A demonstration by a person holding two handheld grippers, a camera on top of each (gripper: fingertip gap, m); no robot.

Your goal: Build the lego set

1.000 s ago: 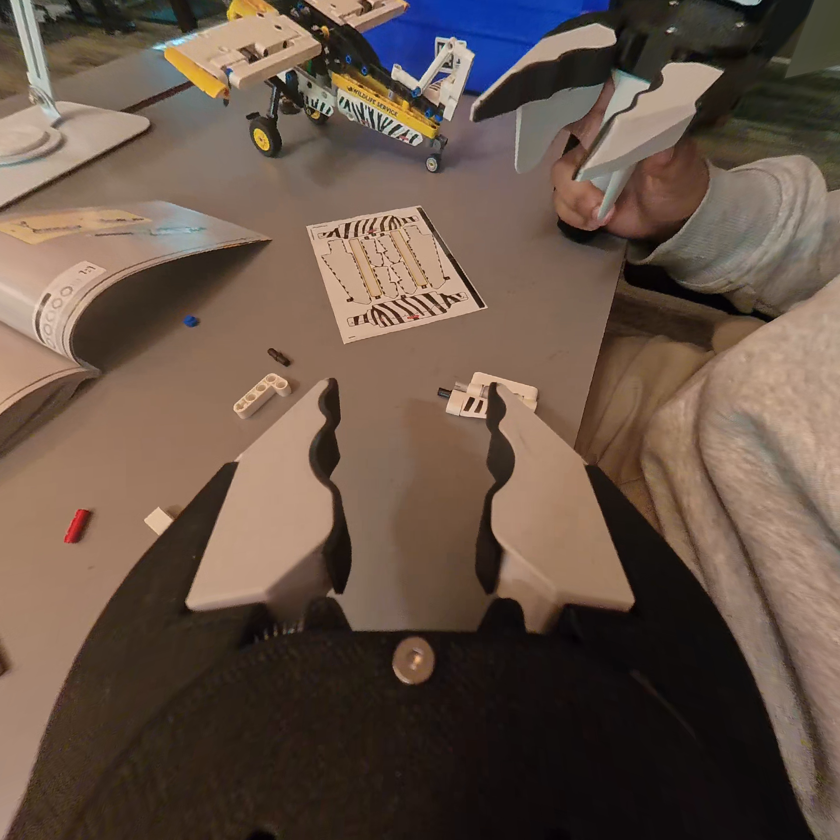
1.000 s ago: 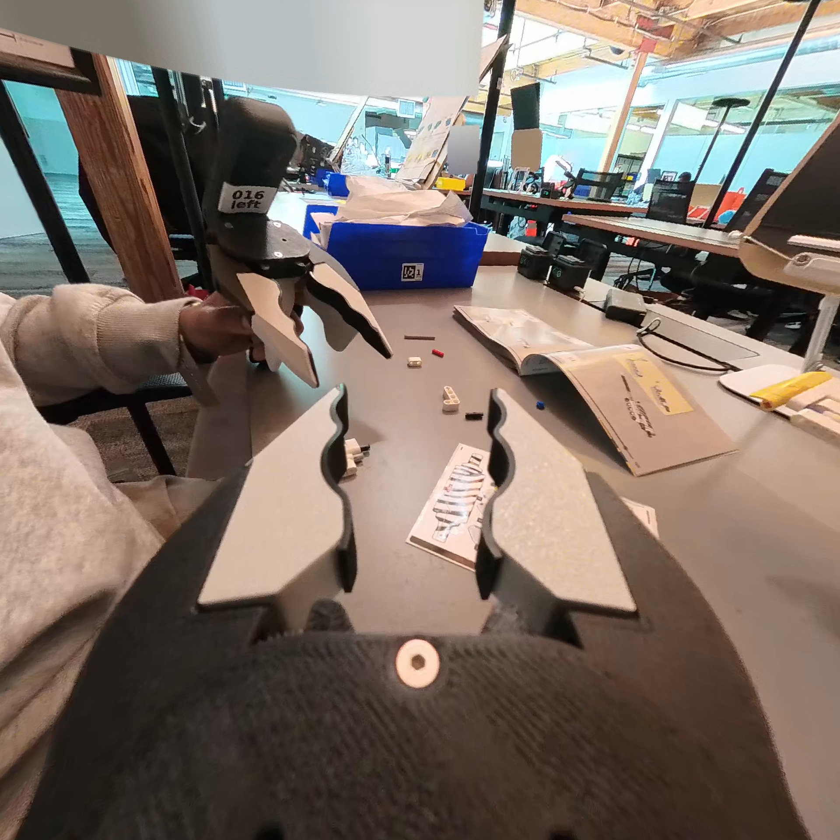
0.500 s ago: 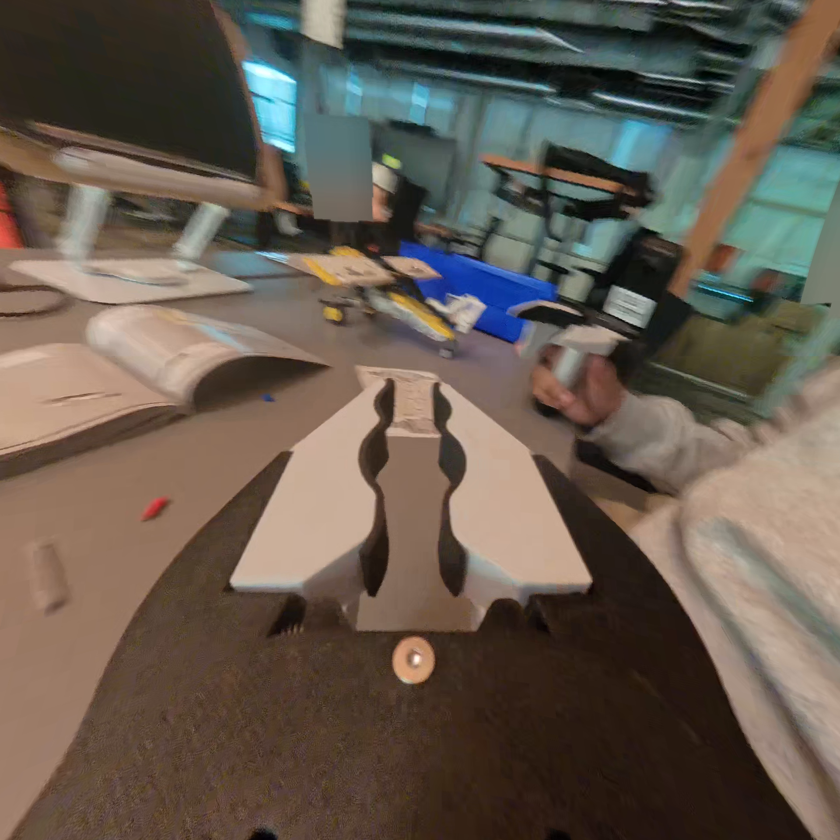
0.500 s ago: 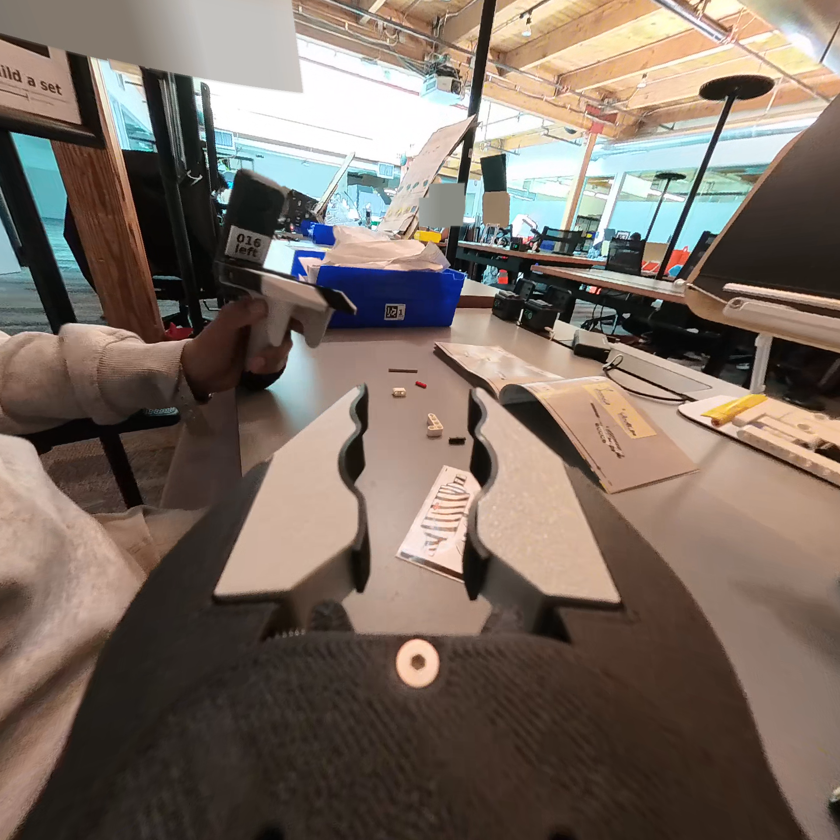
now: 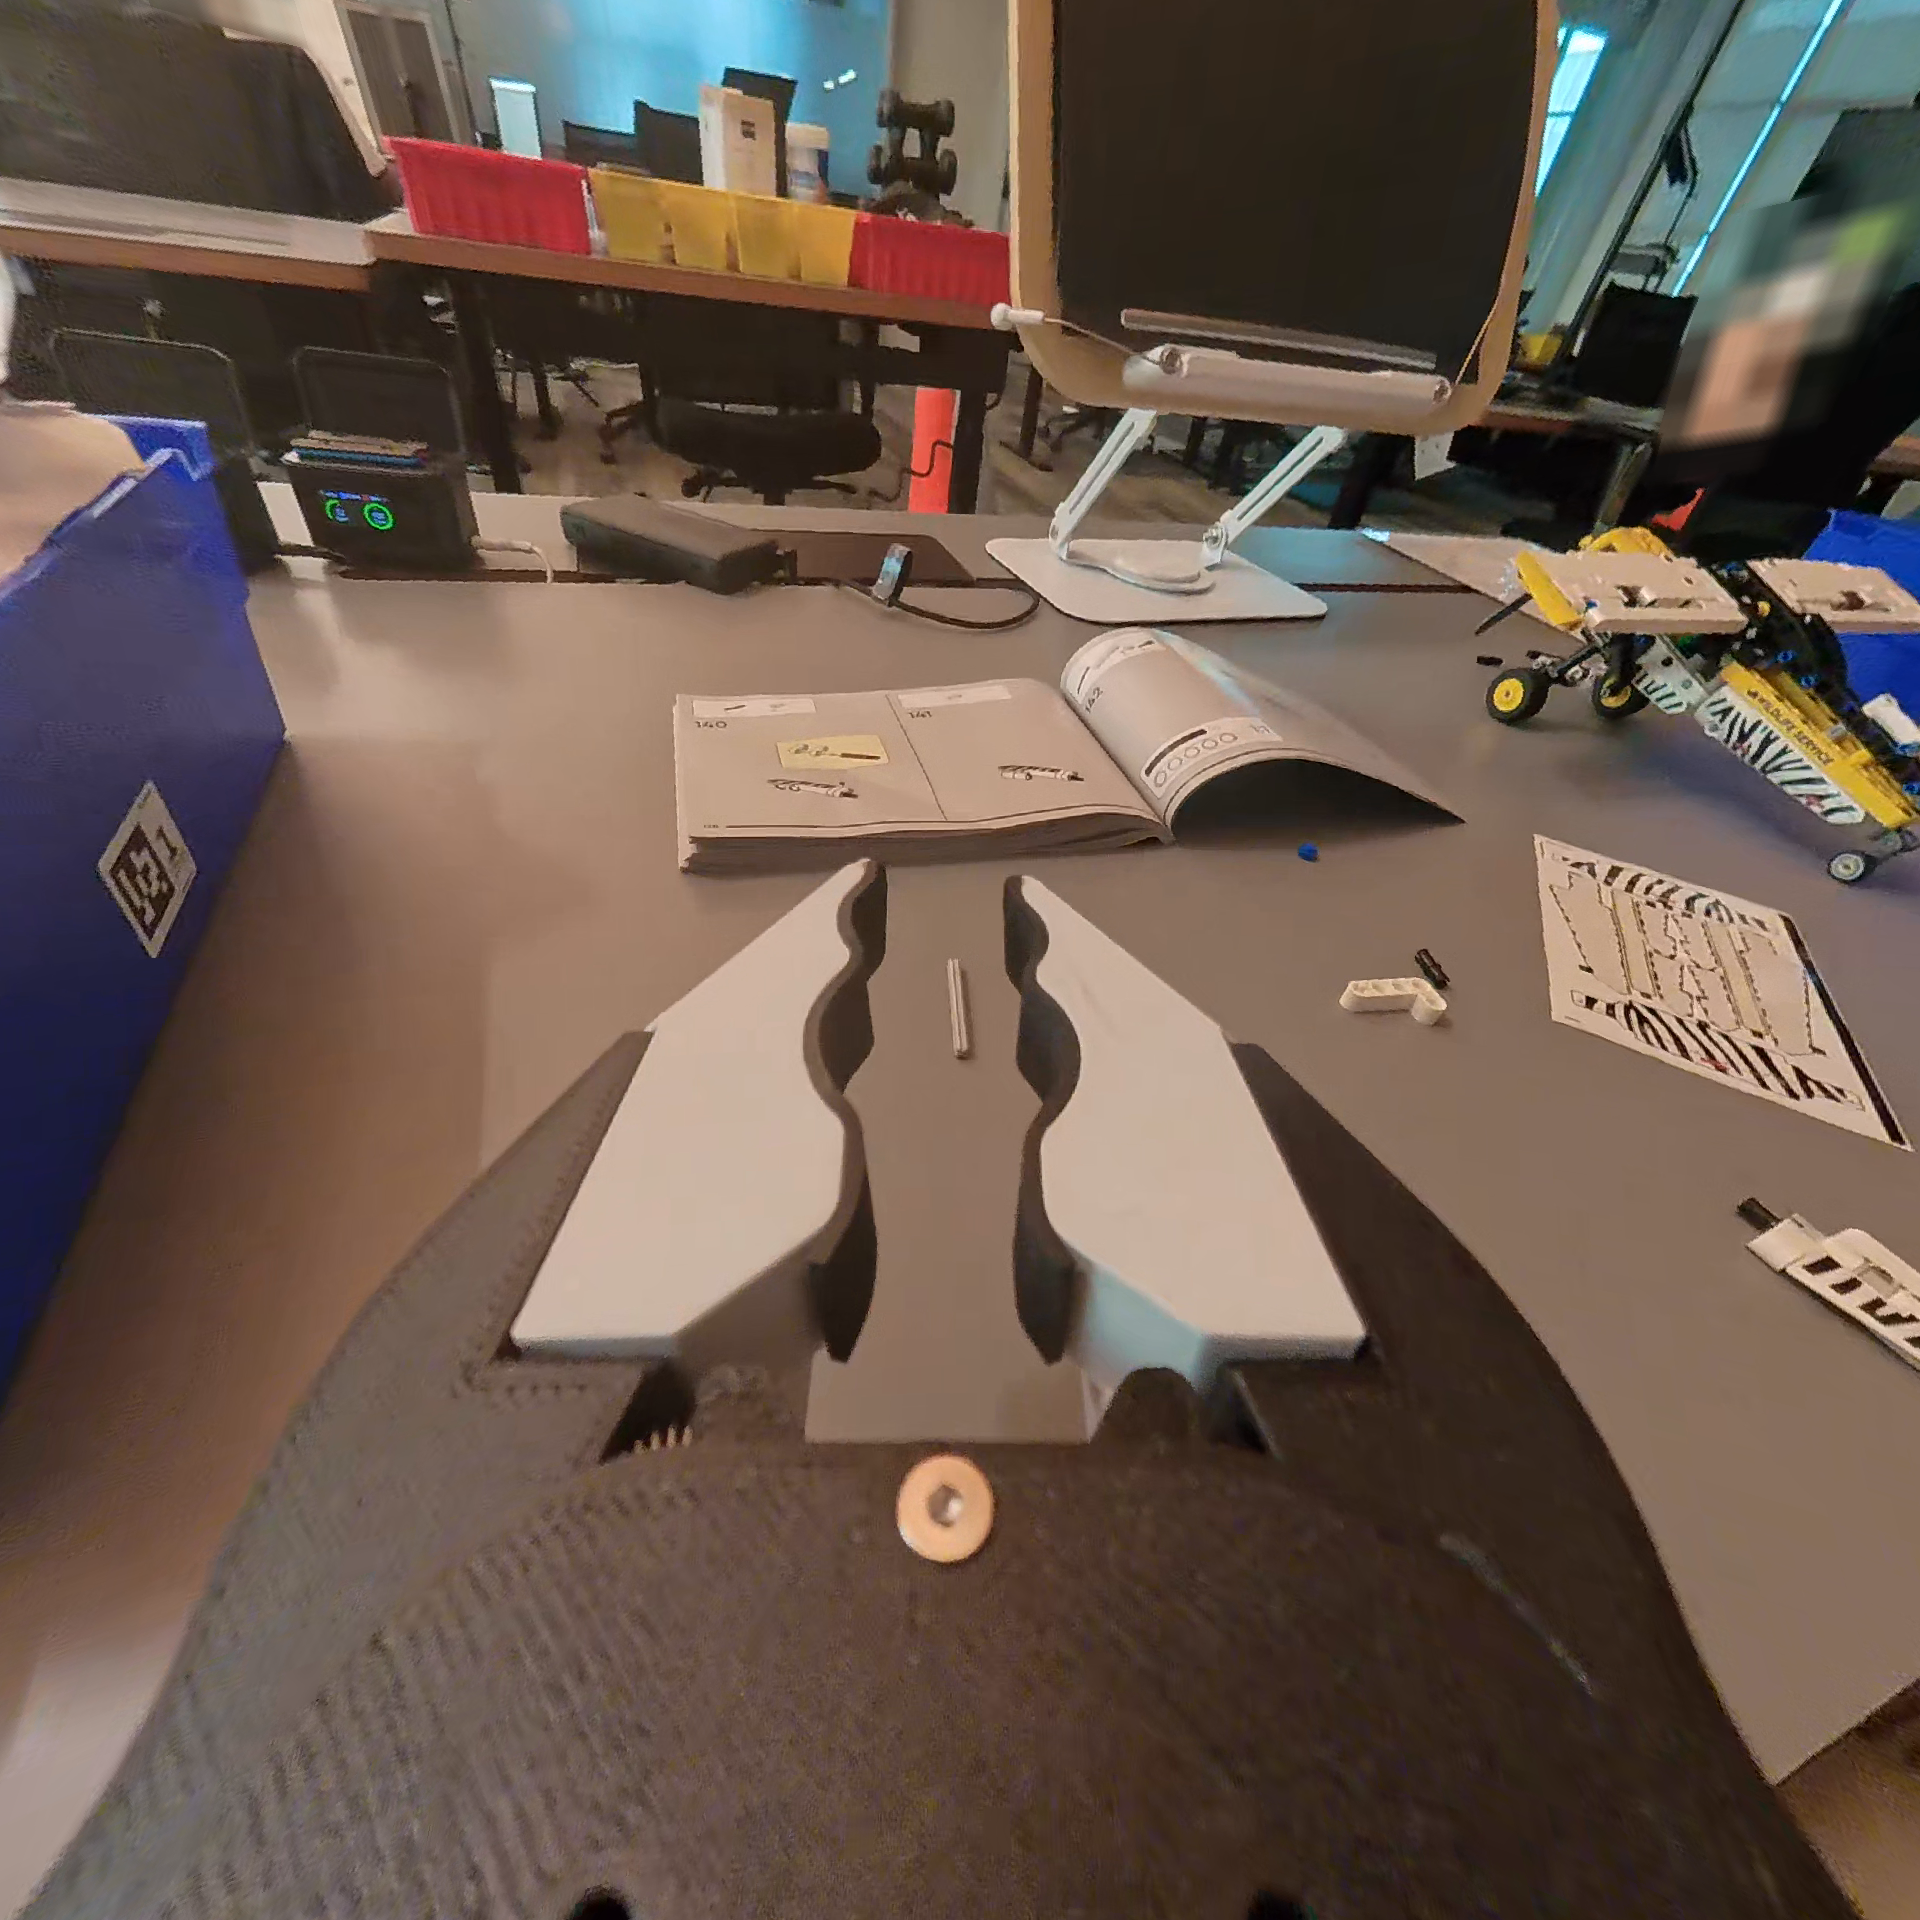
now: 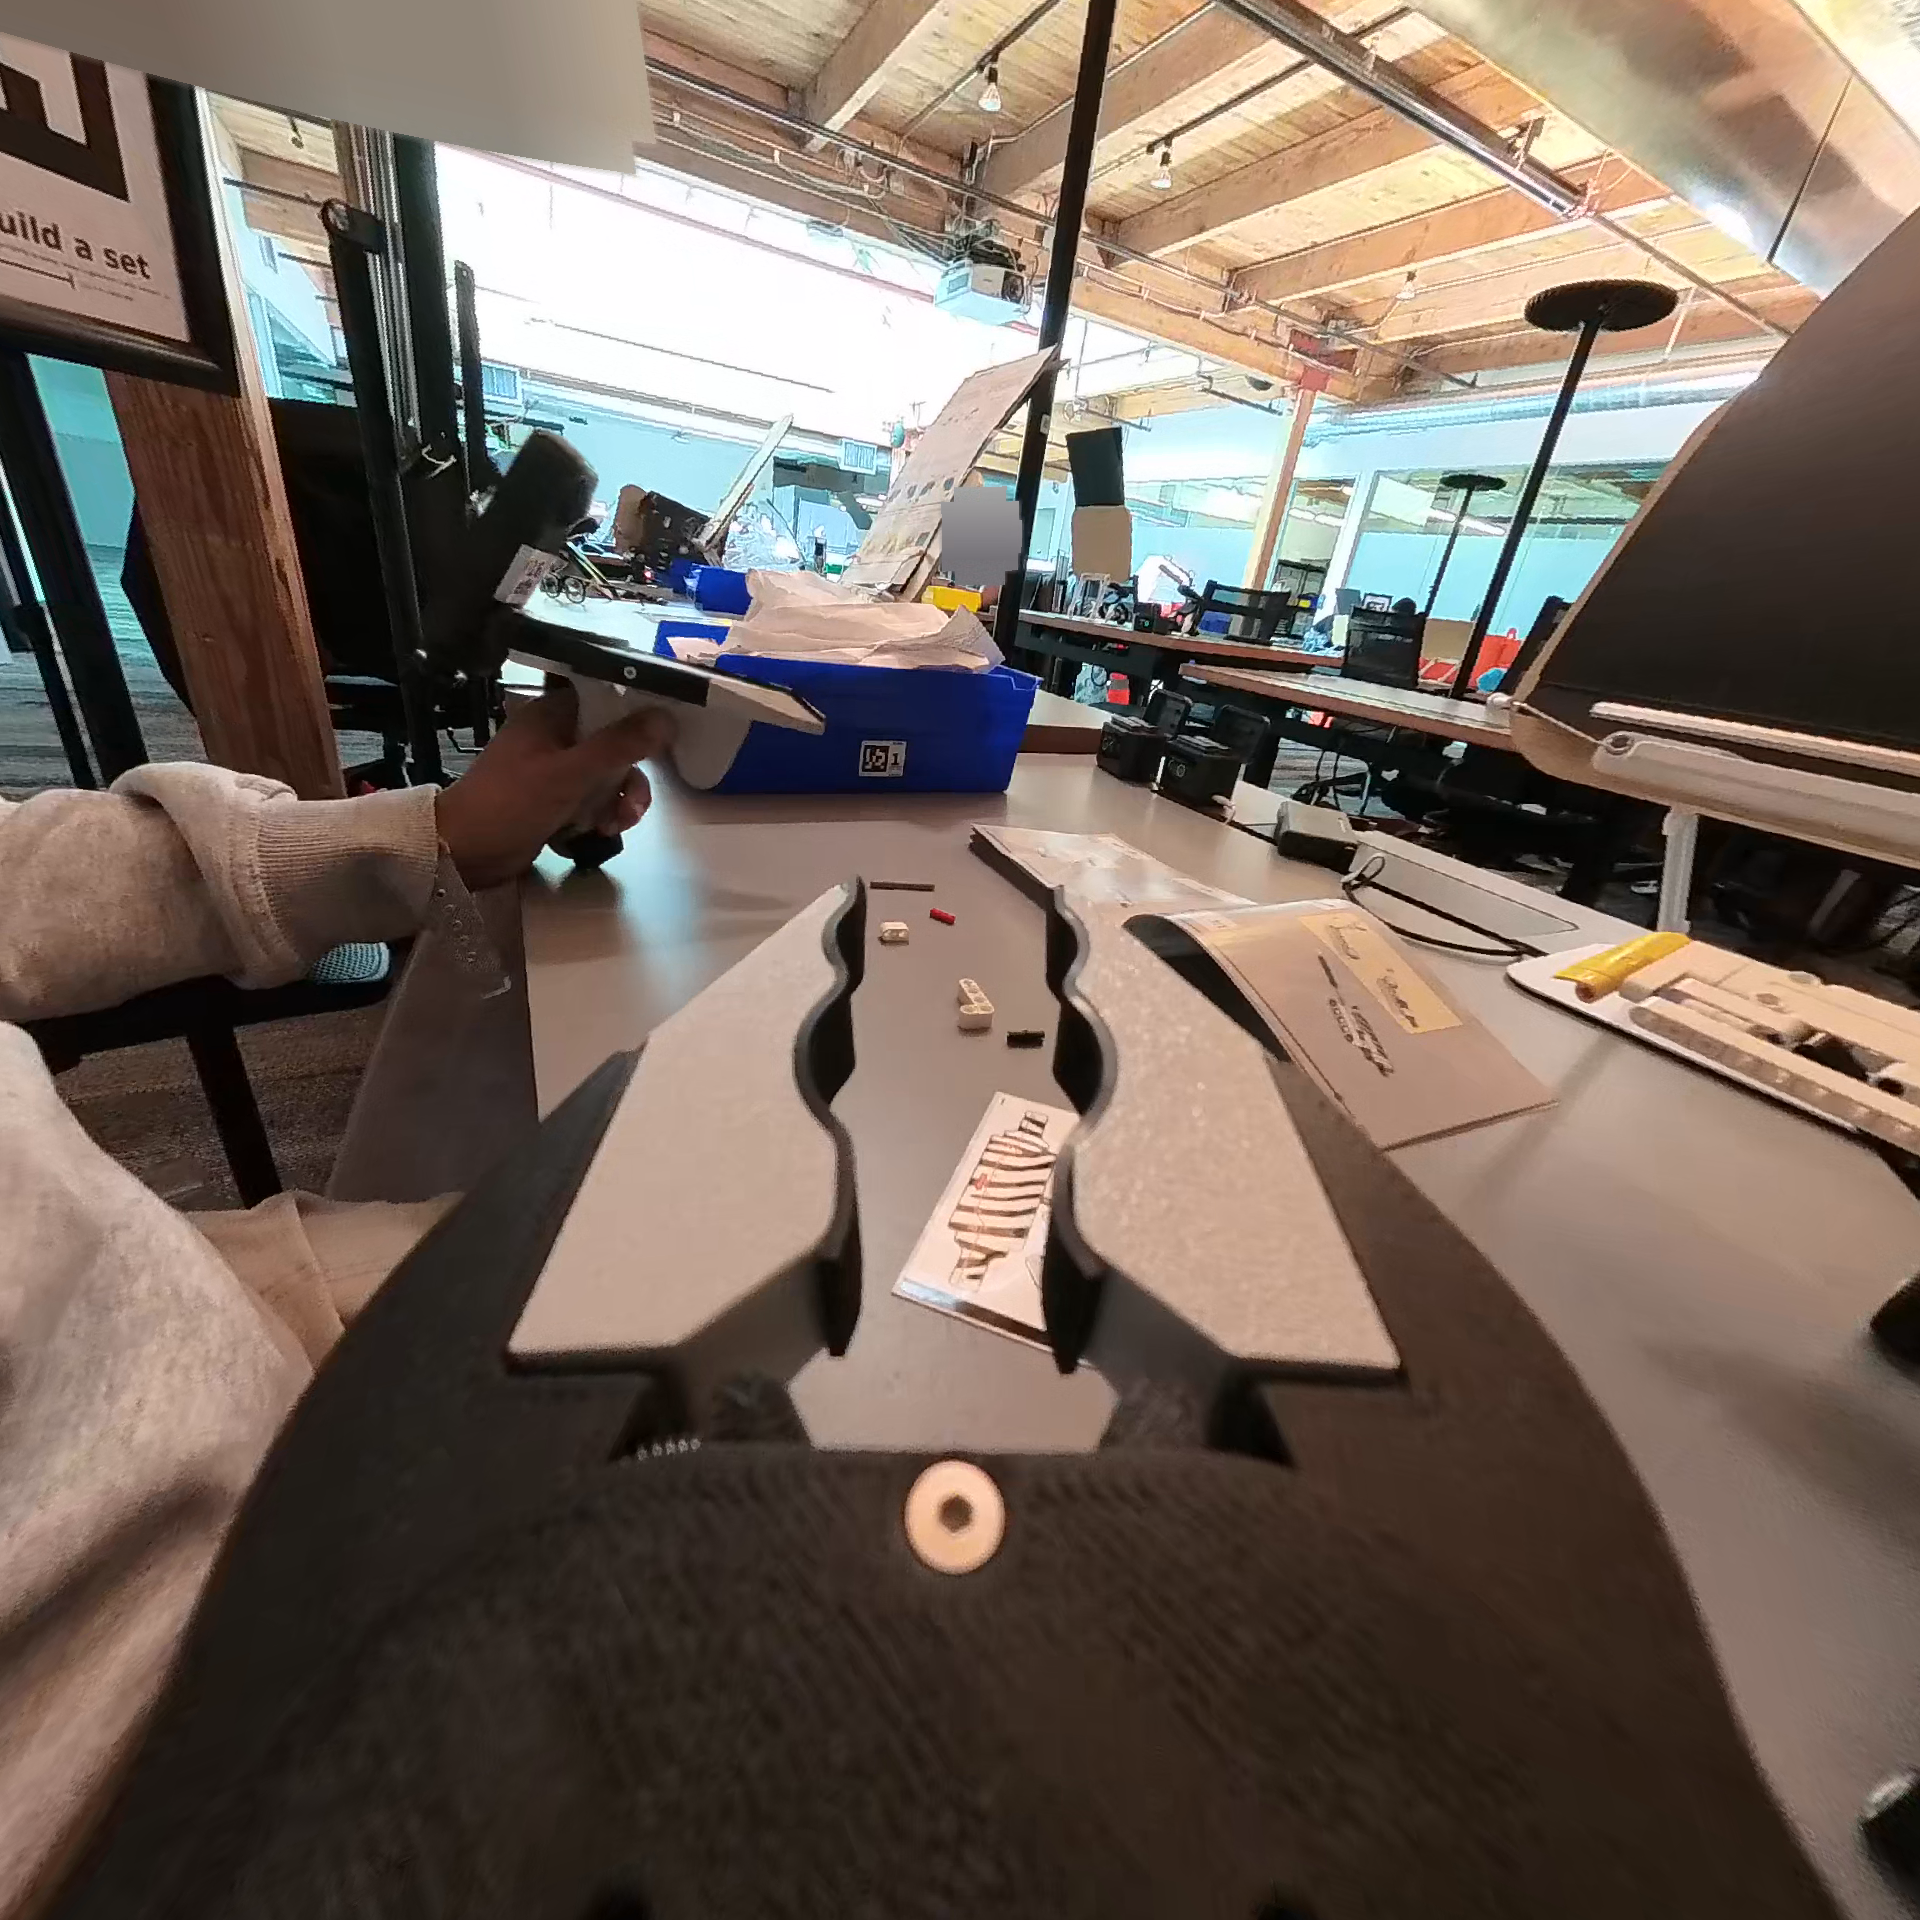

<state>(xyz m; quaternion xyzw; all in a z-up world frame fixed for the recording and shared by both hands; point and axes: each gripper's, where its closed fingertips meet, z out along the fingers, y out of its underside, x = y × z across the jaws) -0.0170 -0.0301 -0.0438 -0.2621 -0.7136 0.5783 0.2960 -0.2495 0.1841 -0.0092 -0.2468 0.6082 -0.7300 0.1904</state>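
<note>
My left gripper (image 5: 945, 891) hovers low over the grey table (image 5: 468, 831), jaws a narrow gap apart and empty. A thin grey axle (image 5: 958, 1008) lies on the table in line with that gap, untouched. The open instruction booklet (image 5: 935, 774) lies just beyond. The yellow and white plane model (image 5: 1714, 665) stands far right. My right gripper (image 6: 954, 902) is open and empty above the sticker sheet (image 6: 987, 1205). Ahead of it lie a white angled beam (image 6: 974, 1003), a black pin (image 6: 1025, 1037), a small white piece (image 6: 894, 932), a red pin (image 6: 942, 915) and a dark axle (image 6: 902, 886).
A blue bin (image 5: 104, 831) stands at the left, seen too in the right wrist view (image 6: 883, 717). A monitor on a stand (image 5: 1153, 582) is behind the booklet. A zebra-striped white sub-assembly (image 5: 1860, 1278) lies near the right edge. A hand holds the left gripper (image 6: 665, 691). Spacing between my two grippers at the tips: around 30 cm. Between my left fingertips and the thin grey axle (image 5: 958, 1008) there is roughly 10 cm.
The left gripper swung left, away from the model and the other hand, to face the booklet and the grey axle. Both grippers' jaws have narrowed. The right gripper barely moved.
</note>
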